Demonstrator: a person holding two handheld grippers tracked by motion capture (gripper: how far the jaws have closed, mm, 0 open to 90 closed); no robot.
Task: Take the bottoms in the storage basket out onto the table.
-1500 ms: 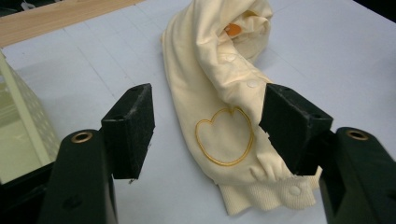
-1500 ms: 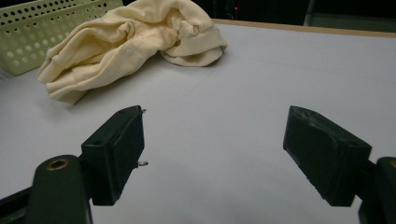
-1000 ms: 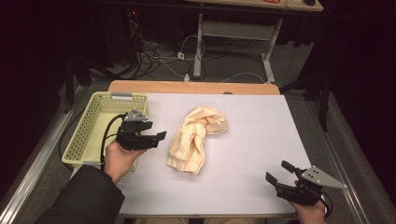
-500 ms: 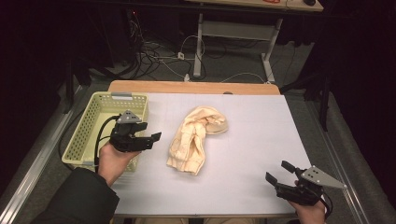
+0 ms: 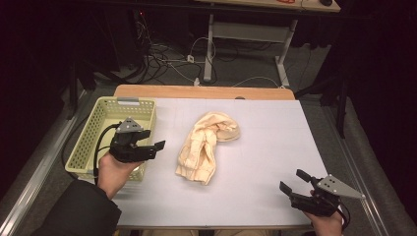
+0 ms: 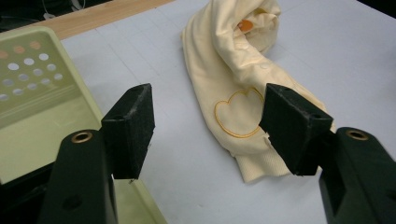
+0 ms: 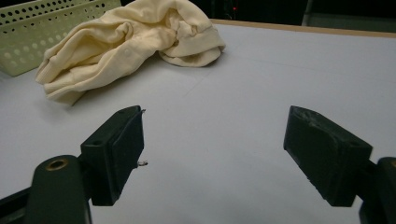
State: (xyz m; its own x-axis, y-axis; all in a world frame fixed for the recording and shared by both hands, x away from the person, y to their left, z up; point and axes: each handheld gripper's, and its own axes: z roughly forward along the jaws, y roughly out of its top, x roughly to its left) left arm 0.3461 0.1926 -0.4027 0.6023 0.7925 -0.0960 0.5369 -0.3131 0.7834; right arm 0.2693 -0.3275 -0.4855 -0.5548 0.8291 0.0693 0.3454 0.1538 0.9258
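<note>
Pale green perforated basket [image 5: 93, 135] at table [image 5: 275, 142] left edge; cables [image 5: 172, 61] on floor beyond.

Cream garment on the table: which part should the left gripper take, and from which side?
Probably the ribbed hem end of the cream garment, which points toward the person. It lies flat and thin on the table, unlike the bunched far end. The left gripper, jaws open, already faces it from the basket side, so come in low from there.
</note>
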